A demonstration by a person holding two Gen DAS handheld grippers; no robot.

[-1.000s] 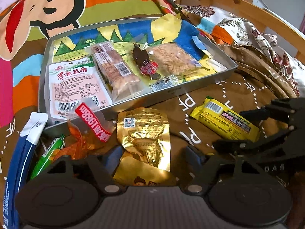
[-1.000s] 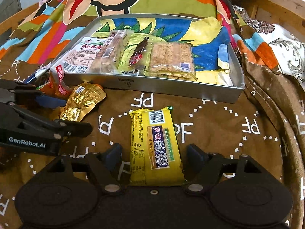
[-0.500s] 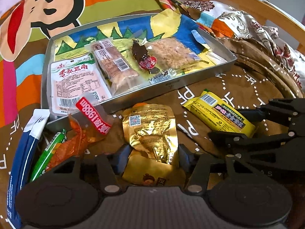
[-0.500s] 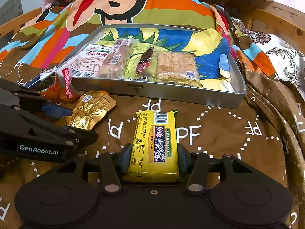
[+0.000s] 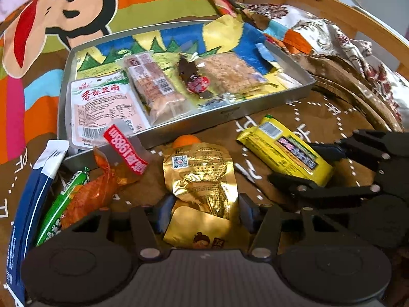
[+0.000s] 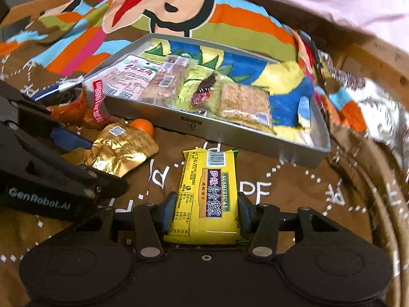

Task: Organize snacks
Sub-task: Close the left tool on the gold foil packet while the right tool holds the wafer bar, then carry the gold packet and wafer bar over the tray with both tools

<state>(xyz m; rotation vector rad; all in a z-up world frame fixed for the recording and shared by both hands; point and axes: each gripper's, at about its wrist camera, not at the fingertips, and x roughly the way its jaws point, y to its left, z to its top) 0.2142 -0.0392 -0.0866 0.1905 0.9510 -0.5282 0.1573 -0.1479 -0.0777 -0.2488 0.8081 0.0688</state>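
A gold foil packet (image 5: 202, 174) lies on the brown blanket, and my left gripper (image 5: 205, 212) is closing on it, pads against its two sides. In the right wrist view that packet (image 6: 122, 148) sits in front of the left gripper's black fingers (image 6: 102, 179). My right gripper (image 6: 205, 211) is shut on a yellow biscuit packet (image 6: 208, 189), seen from the left as the yellow packet (image 5: 283, 151). Behind both stands a silver tray (image 5: 225, 112), also (image 6: 191, 128), holding several wrapped snacks.
Left of the gold packet lie an orange packet with a red label (image 5: 102, 186), a green sausage stick (image 5: 58, 209) and a blue-and-white packet (image 5: 28, 199). A wooden rail (image 5: 332, 7) and bunched patterned bedding (image 5: 345, 51) border the right side.
Both grippers' jaws have drawn in onto their packets, left on the gold one, right on the yellow one. The right gripper has tilted and moved a little with the yellow packet.
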